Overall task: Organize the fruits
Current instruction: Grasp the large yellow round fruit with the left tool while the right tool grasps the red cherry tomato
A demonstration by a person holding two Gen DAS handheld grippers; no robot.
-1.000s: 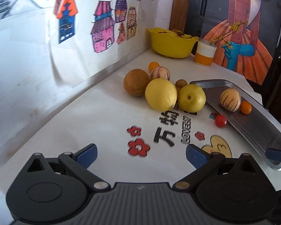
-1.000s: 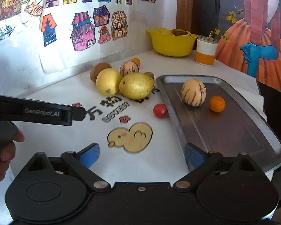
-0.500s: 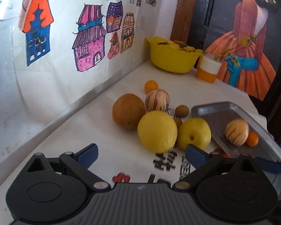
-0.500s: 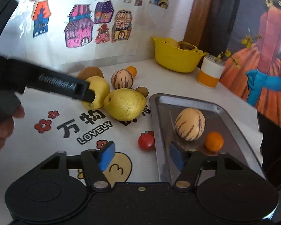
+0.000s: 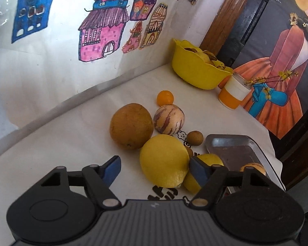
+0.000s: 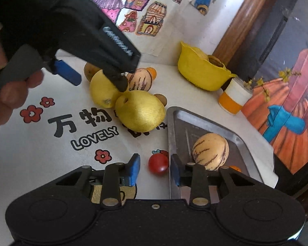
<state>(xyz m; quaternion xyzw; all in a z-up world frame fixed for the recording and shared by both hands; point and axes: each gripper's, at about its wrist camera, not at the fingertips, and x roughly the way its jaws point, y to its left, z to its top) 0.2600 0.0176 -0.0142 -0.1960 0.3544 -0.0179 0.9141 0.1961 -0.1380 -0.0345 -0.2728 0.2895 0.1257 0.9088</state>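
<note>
Round yellow lemon [image 5: 163, 161] on the white printed tablecloth [image 5: 71, 135], at twelve o'clock between the left gripper [image 5: 155, 169]'s spread, empty blue pads.
Small red cherry tomato [image 6: 158, 163] lies at twelve o'clock between the right gripper [image 6: 154, 169]'s narrower, empty pads, beside the metal tray [image 6: 242, 143].

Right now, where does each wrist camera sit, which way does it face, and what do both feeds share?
Left wrist: on the left gripper, looking along open jaws at the round lemon, with the bowl behind; only its own jaws show.
Right wrist: on the right gripper, facing the tomato and tray; the left gripper and the person's hand show at upper left.
Shared: lemons, striped fruit, bowl, cup, tray.
</note>
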